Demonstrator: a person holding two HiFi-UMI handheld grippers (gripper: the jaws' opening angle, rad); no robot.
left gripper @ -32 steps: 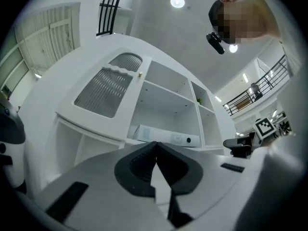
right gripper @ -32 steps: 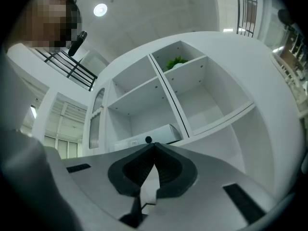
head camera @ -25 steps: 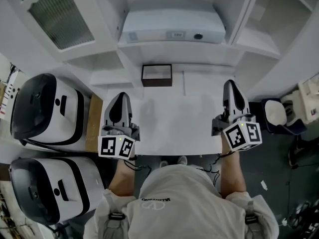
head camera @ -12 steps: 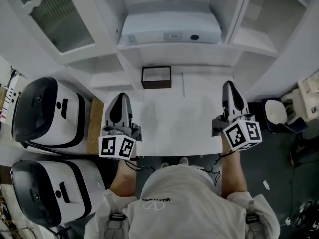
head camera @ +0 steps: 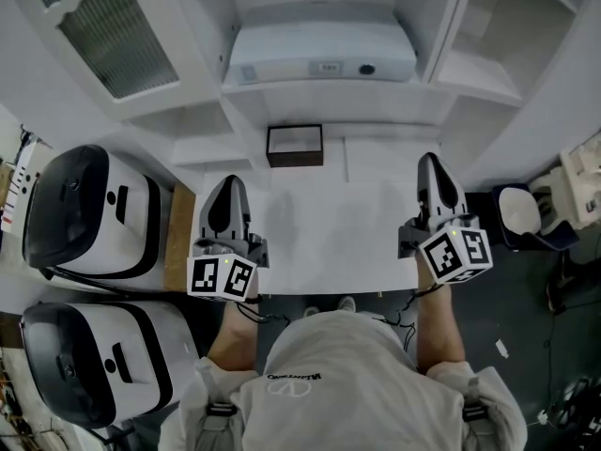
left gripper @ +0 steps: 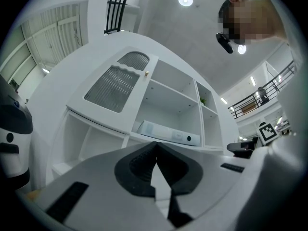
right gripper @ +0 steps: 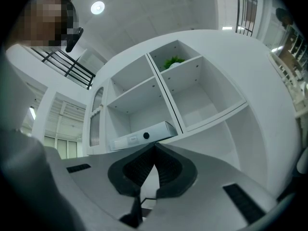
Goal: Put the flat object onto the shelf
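A flat white binder lies on its side on a shelf of the white unit; it also shows as the binder and the binder in the two gripper views. My left gripper rests at the white table's left side, jaws shut with nothing between them. My right gripper stands at the table's right side, shut and empty too. Both point at the shelf unit. In their own views the left gripper and right gripper show pads pressed together.
A small dark-framed open box stands at the table's far edge under the shelf. Two white-and-black appliances sit at the left. A ribbed glass door closes the upper left compartment. A chair is at the right.
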